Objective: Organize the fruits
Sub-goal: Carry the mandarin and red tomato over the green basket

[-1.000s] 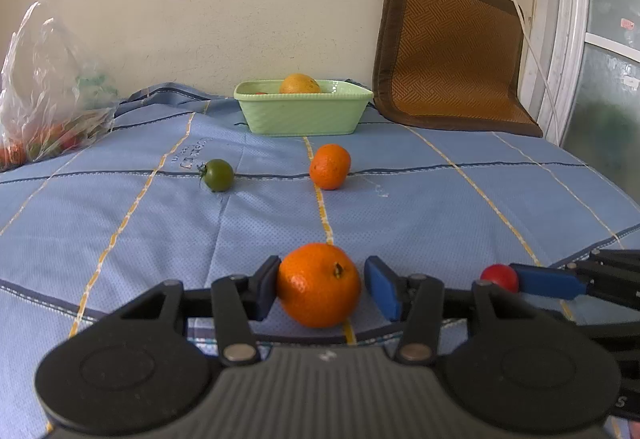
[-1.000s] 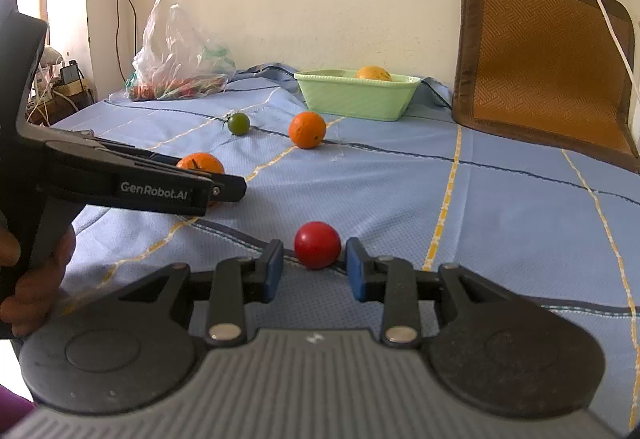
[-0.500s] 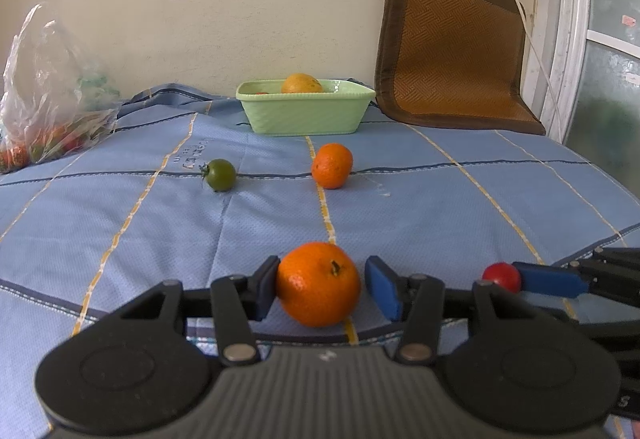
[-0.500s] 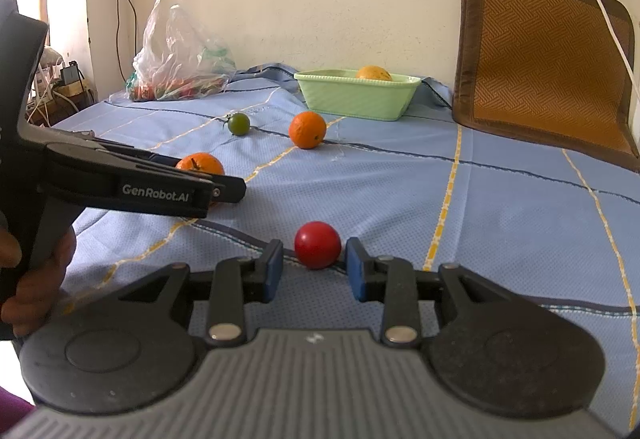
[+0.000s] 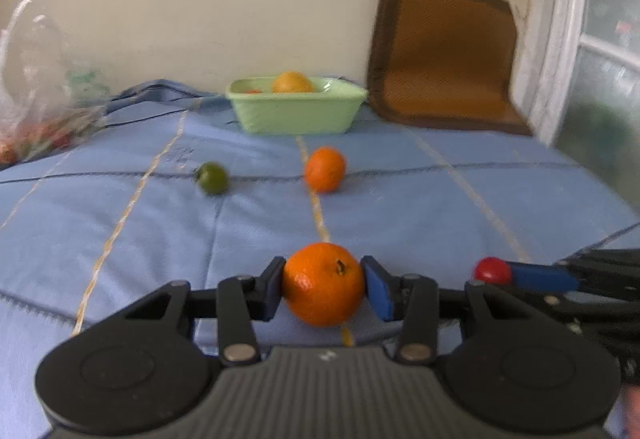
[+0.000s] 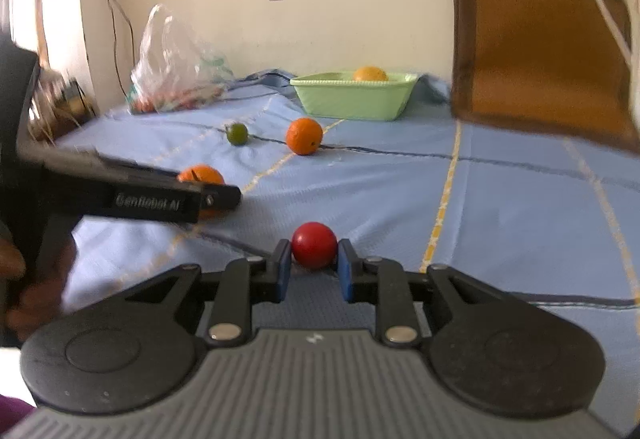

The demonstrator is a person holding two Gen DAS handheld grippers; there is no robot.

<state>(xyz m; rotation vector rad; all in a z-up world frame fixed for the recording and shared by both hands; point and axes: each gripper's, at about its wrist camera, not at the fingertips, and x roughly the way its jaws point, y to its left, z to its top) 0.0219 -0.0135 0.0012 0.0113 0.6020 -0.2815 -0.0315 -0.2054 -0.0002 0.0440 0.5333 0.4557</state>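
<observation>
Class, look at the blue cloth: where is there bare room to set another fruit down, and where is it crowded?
Bare: the cloth right of the far orange, between the green basin and brown mat. Crowded: the near strip, where both grippers flank the near orange and red fruit.

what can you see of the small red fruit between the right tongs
The red fruit is small, round, smooth and glossy, deep red all over, with no stem or leaf visible; perhaps a tomato. It sits low over the blue bedsheet, whether resting on it is unclear, between the blue pads of the right tongs, which are shut on its two sides. From the left wrist view it shows as a red ball at the tongs' tip.
</observation>
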